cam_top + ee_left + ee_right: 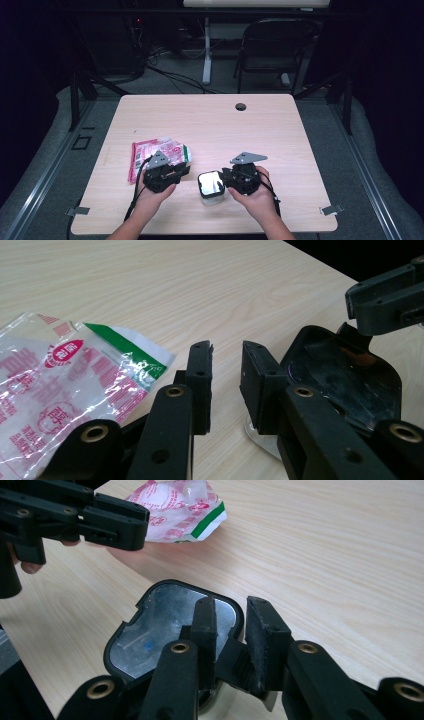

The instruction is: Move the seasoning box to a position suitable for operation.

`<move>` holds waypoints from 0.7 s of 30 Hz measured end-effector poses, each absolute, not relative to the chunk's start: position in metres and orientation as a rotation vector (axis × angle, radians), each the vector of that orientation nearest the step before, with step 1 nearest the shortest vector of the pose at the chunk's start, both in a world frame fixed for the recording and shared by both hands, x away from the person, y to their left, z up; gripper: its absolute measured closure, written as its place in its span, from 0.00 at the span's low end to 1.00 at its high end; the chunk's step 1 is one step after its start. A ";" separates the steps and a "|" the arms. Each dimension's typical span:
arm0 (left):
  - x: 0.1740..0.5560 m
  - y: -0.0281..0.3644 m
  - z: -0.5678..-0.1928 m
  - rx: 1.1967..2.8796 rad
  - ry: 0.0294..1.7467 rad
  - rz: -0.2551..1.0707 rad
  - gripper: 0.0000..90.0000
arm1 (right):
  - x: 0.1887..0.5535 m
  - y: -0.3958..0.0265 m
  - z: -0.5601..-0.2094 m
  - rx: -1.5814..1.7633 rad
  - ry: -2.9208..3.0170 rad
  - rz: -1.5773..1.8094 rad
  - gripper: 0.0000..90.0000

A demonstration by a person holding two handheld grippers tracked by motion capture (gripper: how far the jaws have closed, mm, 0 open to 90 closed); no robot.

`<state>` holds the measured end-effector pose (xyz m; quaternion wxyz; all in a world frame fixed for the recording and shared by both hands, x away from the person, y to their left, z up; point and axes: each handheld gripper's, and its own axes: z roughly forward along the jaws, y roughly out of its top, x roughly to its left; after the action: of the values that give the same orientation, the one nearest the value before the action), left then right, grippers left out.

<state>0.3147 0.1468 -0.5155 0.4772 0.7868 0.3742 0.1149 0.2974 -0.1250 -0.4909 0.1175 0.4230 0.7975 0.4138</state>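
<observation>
That little clear container with the black-rimmed lid sits near the counter front edge, looks light, stiff, slick; right gripper fingers pinch the lid's rim, left gripper fingers narrow, empty.

Low in the centre of the high view sits the small clear container, its black-rimmed lid on top, the shiny middle panel catching the light. In the right gripper view the lid fills the lower left, a rounded square with a silvery reflective face, tilted up. In the left gripper view its dark glossy side stands at the right, over a bit of clear container wall at bottom centre.
</observation>
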 end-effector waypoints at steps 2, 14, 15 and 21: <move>0.314 0.147 -0.517 1.934 0.904 0.275 0.83 | 0.298 -0.125 -0.490 1.248 2.335 1.206 0.84; 0.302 0.143 -0.522 1.997 0.859 0.219 0.92 | 0.294 -0.134 -0.496 1.306 2.271 1.196 0.85; 0.302 0.143 -0.522 1.997 0.859 0.219 0.93 | 0.294 -0.134 -0.496 1.306 2.271 1.196 0.85; 0.296 0.136 -0.524 2.033 0.810 0.188 0.96 | 0.294 -0.135 -0.500 1.315 2.280 1.185 0.88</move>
<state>0.2959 0.1360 -0.5239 0.4553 0.8240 0.3284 0.0762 0.2944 -0.1348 -0.4996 0.1271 0.4518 0.7836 0.4072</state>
